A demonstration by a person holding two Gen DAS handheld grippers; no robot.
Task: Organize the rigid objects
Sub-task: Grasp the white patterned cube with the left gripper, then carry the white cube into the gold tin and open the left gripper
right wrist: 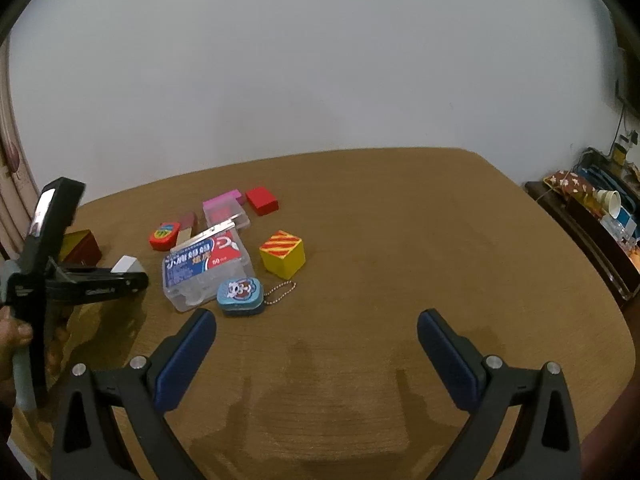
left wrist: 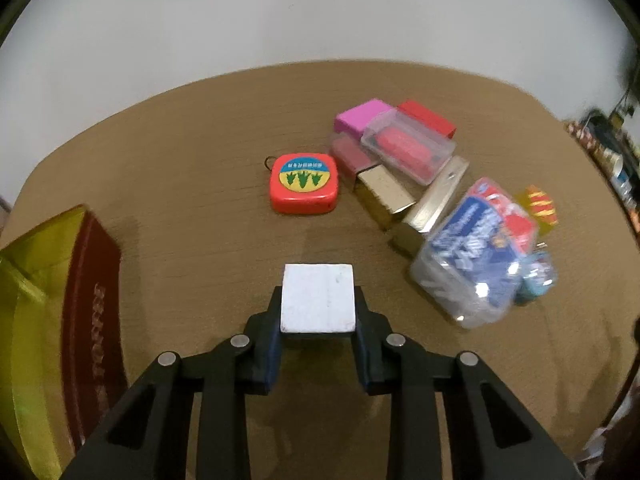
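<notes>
My left claw (left wrist: 318, 320) is squeezed tight on a white block (left wrist: 318, 298). I hold it up a little above the brown table (left wrist: 200, 160). My right claw (right wrist: 316, 344) is wide open and holds nothing. It hangs over a bare part of the table.

I think I am carrying the block to the red and gold box (left wrist: 60, 320), which sits close by on my left. Next I should swing left, get over the box, and let go gently.

A bit farther off lies an orange tape measure (left wrist: 304, 184). Beyond it is a heap of little boxes (left wrist: 400, 152), waiting to be tidied.
</notes>
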